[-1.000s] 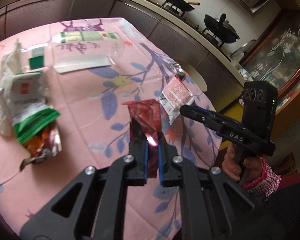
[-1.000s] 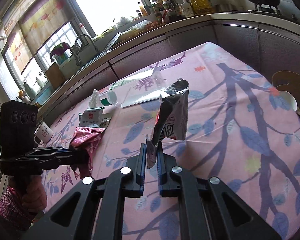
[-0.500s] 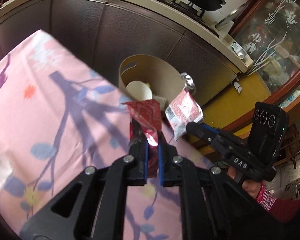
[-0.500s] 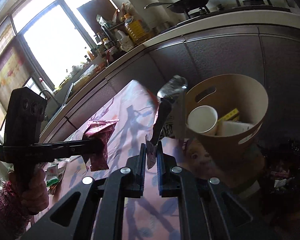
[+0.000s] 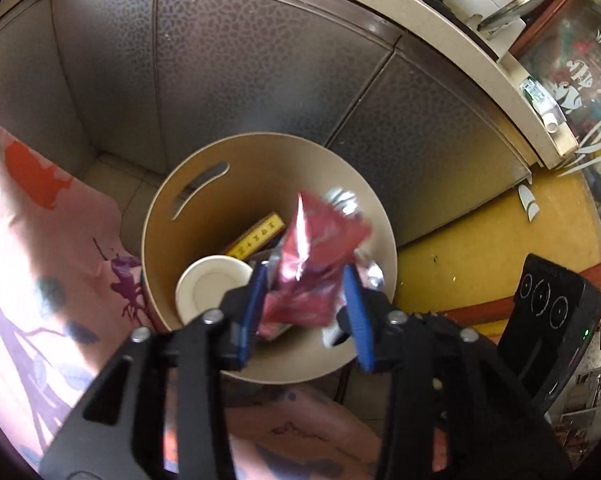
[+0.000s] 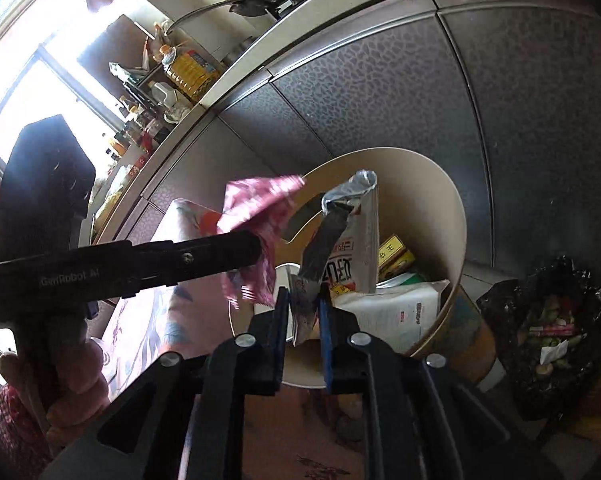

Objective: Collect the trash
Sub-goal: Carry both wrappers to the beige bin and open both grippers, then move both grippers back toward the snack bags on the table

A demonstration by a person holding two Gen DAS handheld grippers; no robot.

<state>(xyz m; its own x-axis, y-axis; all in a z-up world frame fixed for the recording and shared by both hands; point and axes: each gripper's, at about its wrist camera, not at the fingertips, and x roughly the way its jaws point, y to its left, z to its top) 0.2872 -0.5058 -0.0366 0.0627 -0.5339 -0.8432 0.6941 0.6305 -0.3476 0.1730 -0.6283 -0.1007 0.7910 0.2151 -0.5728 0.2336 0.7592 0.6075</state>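
My left gripper (image 5: pixel 306 280) is open above the beige trash bin (image 5: pixel 172 184); the red foil wrapper (image 5: pixel 316 256) is loose between its blue fingers and blurred. In the right wrist view the red wrapper (image 6: pixel 260 216) hangs at the left gripper's tip. My right gripper (image 6: pixel 304 304) has its jaws slightly apart, with the white-and-silver snack wrapper (image 6: pixel 352 240) still between them over the bin (image 6: pixel 448 200). The bin holds a paper cup (image 5: pixel 208 292), a yellow box (image 5: pixel 256 236) and a white packet (image 6: pixel 396 312).
The pink flowered tablecloth (image 5: pixel 32 248) ends just left of the bin. Grey cabinet doors (image 5: pixel 236 60) stand behind it. A black bag of kitchen waste (image 6: pixel 548 328) sits on the floor to the right. The yellow floor (image 5: pixel 480 236) lies beyond.
Both grippers moved from the table to over the bin. The left jaws opened and the red wrapper came loose. The right jaws parted slightly.
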